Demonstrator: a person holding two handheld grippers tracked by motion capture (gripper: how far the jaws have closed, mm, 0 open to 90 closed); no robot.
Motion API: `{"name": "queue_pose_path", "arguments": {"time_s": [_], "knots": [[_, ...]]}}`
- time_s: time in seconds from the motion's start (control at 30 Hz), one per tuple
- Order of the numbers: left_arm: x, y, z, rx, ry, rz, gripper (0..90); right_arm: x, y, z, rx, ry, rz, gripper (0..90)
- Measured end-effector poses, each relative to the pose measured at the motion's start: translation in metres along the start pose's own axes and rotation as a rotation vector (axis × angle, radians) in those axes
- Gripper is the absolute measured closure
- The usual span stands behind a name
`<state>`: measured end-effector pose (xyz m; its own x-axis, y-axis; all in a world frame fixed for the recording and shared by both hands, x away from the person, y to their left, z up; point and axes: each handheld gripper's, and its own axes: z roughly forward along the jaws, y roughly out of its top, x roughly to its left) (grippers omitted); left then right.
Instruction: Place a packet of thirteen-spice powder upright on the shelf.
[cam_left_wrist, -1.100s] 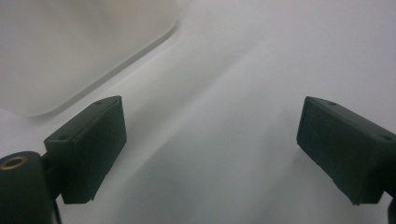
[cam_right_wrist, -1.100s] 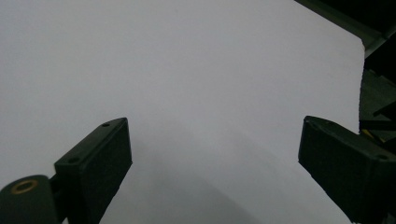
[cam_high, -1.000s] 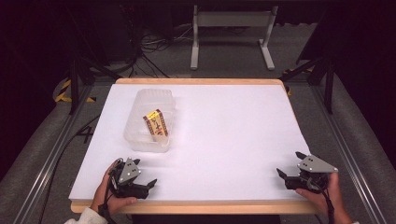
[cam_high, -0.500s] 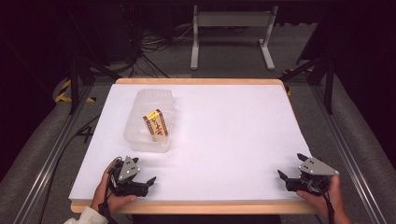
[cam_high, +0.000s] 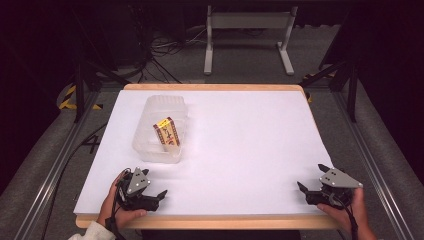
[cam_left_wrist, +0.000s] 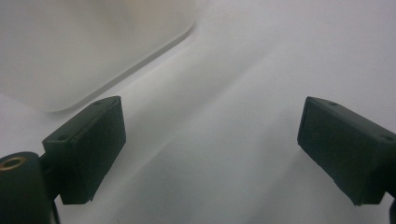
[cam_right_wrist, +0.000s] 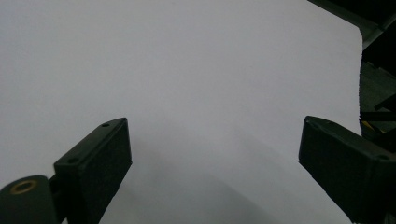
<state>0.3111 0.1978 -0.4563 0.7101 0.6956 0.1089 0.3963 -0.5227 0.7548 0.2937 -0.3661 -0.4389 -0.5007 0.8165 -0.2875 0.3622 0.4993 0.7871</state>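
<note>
White table (cam_high: 240, 150) with a wooden edge, mid-frame in the high view; grey floor, dark cables and a metal stand base (cam_high: 247, 30) along the top. Clear plastic container (cam_high: 159, 129) left of centre, holding a tilted small box (cam_high: 167, 132). Left gripper (cam_high: 157, 196) lower left, right gripper (cam_high: 304, 187) lower right, both spread wide, grasping nothing.
</note>
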Motion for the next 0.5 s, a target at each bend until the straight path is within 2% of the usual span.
{"name": "queue_pose_path", "arguments": {"time_s": [0.5], "knots": [[0.0,0.0017,0.0019,-0.001,-0.003,0.0,8.5,-0.0008,0.0006,-0.0016,-0.015,-0.006,0.001,9.5]]}}
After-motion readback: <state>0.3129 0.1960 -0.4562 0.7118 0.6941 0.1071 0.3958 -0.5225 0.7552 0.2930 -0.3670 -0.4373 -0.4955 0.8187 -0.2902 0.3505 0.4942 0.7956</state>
